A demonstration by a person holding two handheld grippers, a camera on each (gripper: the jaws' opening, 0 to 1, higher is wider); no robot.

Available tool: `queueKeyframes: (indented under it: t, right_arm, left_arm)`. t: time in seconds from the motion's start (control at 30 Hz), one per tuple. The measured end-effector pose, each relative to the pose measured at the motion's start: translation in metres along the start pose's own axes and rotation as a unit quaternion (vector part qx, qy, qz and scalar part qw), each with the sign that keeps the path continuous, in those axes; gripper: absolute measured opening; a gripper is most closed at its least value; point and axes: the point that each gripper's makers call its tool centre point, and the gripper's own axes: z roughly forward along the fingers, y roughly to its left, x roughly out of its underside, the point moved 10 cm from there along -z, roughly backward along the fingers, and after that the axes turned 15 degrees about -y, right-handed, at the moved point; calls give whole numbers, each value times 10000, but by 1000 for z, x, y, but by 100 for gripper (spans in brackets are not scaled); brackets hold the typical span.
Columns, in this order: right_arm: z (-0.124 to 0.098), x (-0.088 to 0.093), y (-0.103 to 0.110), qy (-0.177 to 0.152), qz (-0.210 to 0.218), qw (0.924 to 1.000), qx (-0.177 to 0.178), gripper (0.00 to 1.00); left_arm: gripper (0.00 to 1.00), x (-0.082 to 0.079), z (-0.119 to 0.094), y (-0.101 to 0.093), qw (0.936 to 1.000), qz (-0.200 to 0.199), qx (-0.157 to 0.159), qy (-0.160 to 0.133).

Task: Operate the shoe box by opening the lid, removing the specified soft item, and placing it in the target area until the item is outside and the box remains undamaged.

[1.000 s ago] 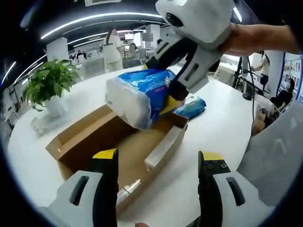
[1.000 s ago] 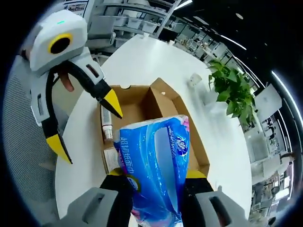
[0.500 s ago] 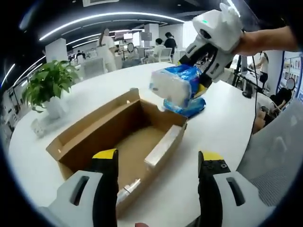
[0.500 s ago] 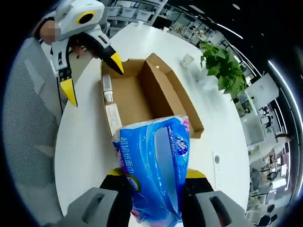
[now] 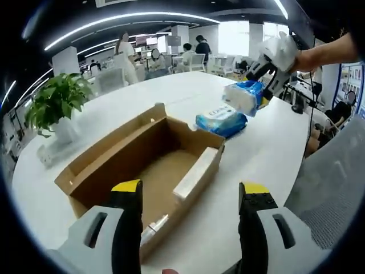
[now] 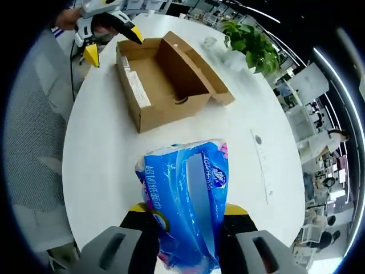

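Surface: round white table (image 5: 274, 154) in an open office with ceiling light strips, desks and people in the background
Plant: green leafy plant in a white pot (image 5: 57, 105) on the table, beyond the box from the left gripper
Box: open brown cardboard shoe box (image 5: 142, 171) just ahead of the left gripper (image 5: 191, 194), its lid folded back on the far side; in the right gripper view the box (image 6: 165, 85) lies well ahead of the pack
Left gripper: yellow-tipped jaws apart, holding nothing — poised at the near edge of the box
Right gripper: jaws (image 6: 185, 214) clamped on a soft blue-and-white plastic pack of tissues (image 6: 185, 214); in the left gripper view it (image 5: 259, 85) holds the pack (image 5: 245, 97) above the table, beyond the box
Pack's long axis: runs forward along the right gripper's jaws, white end pointing away from it
Second pack: a flat blue pack (image 5: 222, 121) lies on the table — just beneath the held one, outside the box
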Motion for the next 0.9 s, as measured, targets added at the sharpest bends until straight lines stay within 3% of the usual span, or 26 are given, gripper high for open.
queueKeyframes:
  t: [0.43,0.9]
  right_arm:
    - [-18,61,-7,310,336,9988,171,35]
    - [-13,85,-28,409,421,9981,168,36]
  left_arm:
    - [67,4,-1,1,9999,-103,-35,121]
    - [67,11,-3,5,9993,-180,-194,282]
